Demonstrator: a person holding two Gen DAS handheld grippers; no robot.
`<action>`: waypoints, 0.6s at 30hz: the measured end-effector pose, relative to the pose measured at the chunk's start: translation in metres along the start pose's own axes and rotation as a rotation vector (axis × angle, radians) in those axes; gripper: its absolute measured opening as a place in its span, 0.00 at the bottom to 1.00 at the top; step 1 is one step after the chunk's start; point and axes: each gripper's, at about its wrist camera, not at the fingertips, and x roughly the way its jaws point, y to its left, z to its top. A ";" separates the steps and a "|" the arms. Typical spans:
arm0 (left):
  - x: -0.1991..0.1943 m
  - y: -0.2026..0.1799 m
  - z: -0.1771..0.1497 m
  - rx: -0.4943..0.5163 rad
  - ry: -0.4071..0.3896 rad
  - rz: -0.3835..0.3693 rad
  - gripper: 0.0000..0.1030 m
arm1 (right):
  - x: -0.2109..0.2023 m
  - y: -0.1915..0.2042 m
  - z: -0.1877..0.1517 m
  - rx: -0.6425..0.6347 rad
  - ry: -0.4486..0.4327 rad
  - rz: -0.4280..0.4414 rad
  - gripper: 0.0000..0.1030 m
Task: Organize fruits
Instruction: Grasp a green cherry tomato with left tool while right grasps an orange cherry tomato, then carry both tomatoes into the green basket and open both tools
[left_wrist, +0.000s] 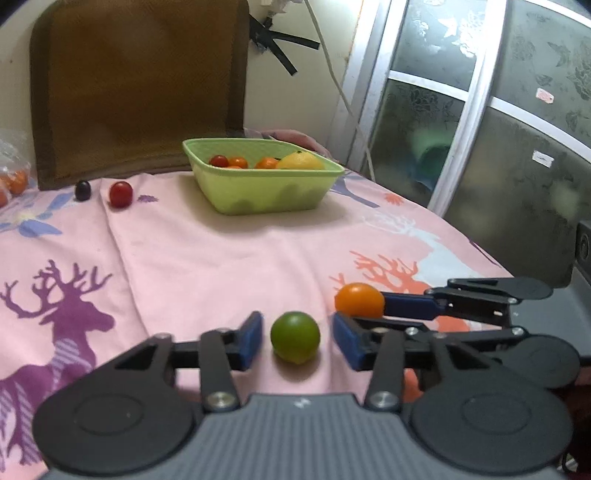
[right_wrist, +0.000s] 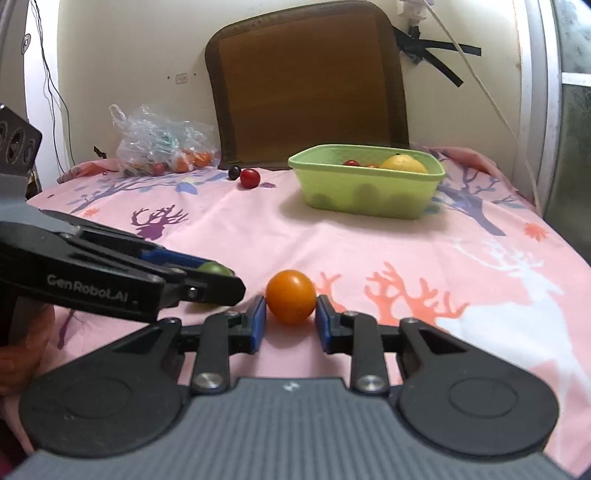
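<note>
Biggest risk: your two grippers are crowded side by side near the front edge of the tabletop (right_wrist: 369, 240), so they could knock together, or one could nudge the other's round fruit and send it rolling on the pink cloth. The green fruit (left_wrist: 295, 336) sits between the fingers of your left gripper (left_wrist: 297, 341) w/ clear gaps both sides: spread, not pinching, so lift now and it stays behind. Your right gripper (right_wrist: 290, 319) has the orange fruit (right_wrist: 291, 296) between its fingers, pads right at its sides; looks like a light pinch, but I can't tell for sure it's firm. A weak hold could drop it en route to the green basket (right_wrist: 369, 195), which is well apart toward the back. Both grippers point fwd and tilt down at the cloth, roughly parallel, right one just beside the left.
</note>
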 end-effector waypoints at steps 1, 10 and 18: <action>-0.002 0.001 0.000 -0.002 -0.003 0.008 0.49 | 0.002 -0.001 0.002 0.005 0.001 0.005 0.31; 0.002 0.005 0.004 0.015 0.016 -0.014 0.28 | 0.003 -0.007 0.003 0.027 -0.014 0.025 0.30; 0.033 0.029 0.097 -0.065 -0.115 -0.015 0.28 | 0.022 -0.038 0.061 0.066 -0.179 -0.044 0.30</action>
